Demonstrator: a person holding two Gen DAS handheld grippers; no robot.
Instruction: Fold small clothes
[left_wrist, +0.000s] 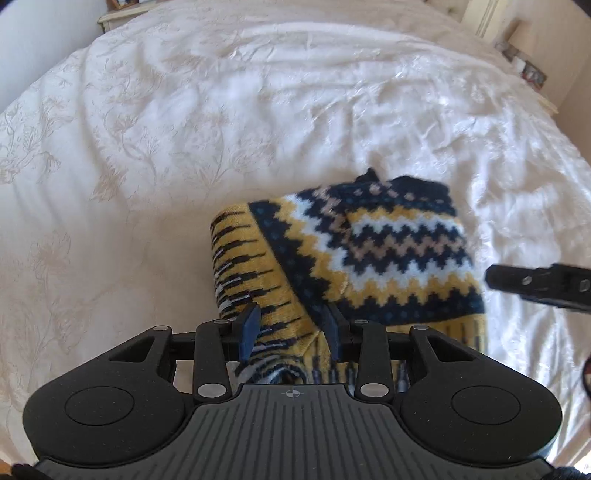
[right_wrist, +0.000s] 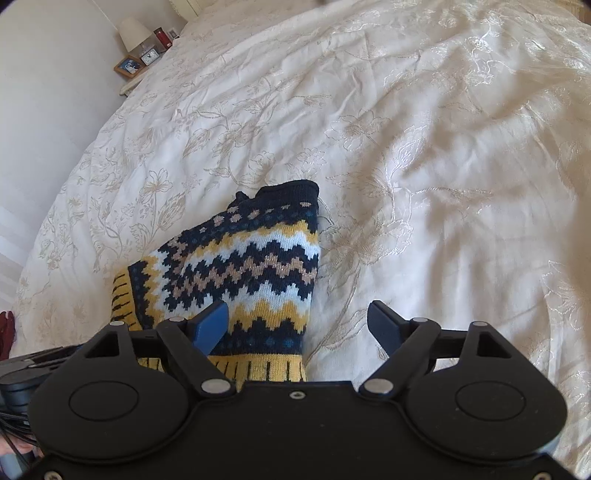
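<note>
While the white bedspread (left_wrist: 184, 129) with its pale floral embroidery fills nearly all of both views, a small knitted sweater (left_wrist: 369, 251) in navy, mustard, white and beige zigzags lies folded on it, in the lower centre of the left wrist view and the lower left of centre in the right wrist view. Its striped mustard cuff or hem reaches toward the bottom of both frames. The left tongs (left_wrist: 291, 328) sit at the bottom centre of their view, their blue-tipped fingers (left_wrist: 249, 326) drawn fairly close on either side of a bunch of the striped knit; whether they actually pinch it cannot be told. The right tongs (right_wrist: 299, 325) stand spread wide, one finger (right_wrist: 212, 325) over the sweater's lower edge, the other over bare bedspread beside it, with nothing between them. In the upper left of the right wrist view, a bedside stand carries a lamp (right_wrist: 135, 31), a framed picture (right_wrist: 127, 66) and a small clock (right_wrist: 149, 57).
</note>
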